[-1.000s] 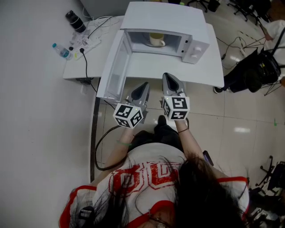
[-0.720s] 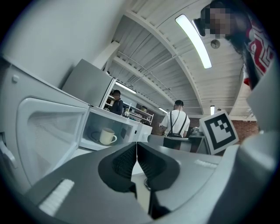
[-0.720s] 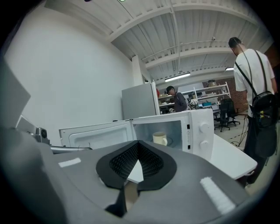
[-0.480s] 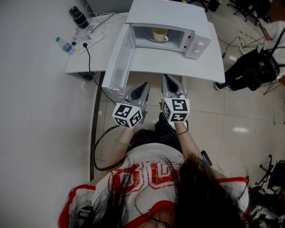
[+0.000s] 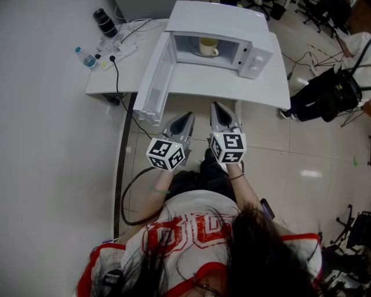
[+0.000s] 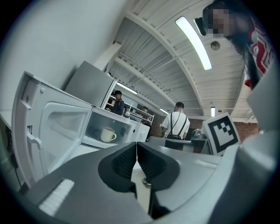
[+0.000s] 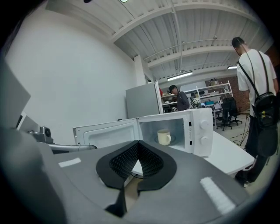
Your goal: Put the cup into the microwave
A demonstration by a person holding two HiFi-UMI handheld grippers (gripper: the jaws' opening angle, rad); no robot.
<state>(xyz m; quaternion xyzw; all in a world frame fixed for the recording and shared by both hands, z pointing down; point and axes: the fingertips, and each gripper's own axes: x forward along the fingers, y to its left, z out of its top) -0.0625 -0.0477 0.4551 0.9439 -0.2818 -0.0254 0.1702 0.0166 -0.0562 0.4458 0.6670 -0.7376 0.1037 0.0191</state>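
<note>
Cup, placement: The cup (image 5: 206,46) stood inside the open microwave (image 5: 217,17), at the top centre of the head view, on the round plate of the oven's floor.
Cup, axis: It was upright with its mouth up, so its long axis ran vertical.
Cup, handle: The handle pointed to the right of the frame, toward the side with the control knobs. The left gripper view (image 6: 106,134) and the right gripper view (image 7: 164,137) showed the same.
Microwave door: The door (image 5: 155,81) was swung wide open to the left. It ran down the frame to the front edge of the tabletop (image 5: 232,84), and its free end lay just left of the left gripper's tip.
In the way: A bare strip of white tabletop lay between the grippers and the oven's mouth. The open door flanked that path on the left.
Around: A water bottle (image 5: 87,57), a dark cylinder (image 5: 105,22) and a power strip with cables (image 5: 119,53) sat at the upper left of the tabletop. A black cable (image 5: 128,191) looped across the floor below them. A person with a backpack (image 7: 256,96) stood at the right edge of the right gripper view.
Left gripper: The left gripper (image 5: 186,116) had its jaws together, pads meeting. It was held at the tabletop's front edge, well apart from the cup and aimed up the frame toward it.
Right gripper: The right gripper (image 5: 218,108) also had its jaws pressed together. It was just right of the left one, directly below the cup in the frame and well apart from it.
</note>
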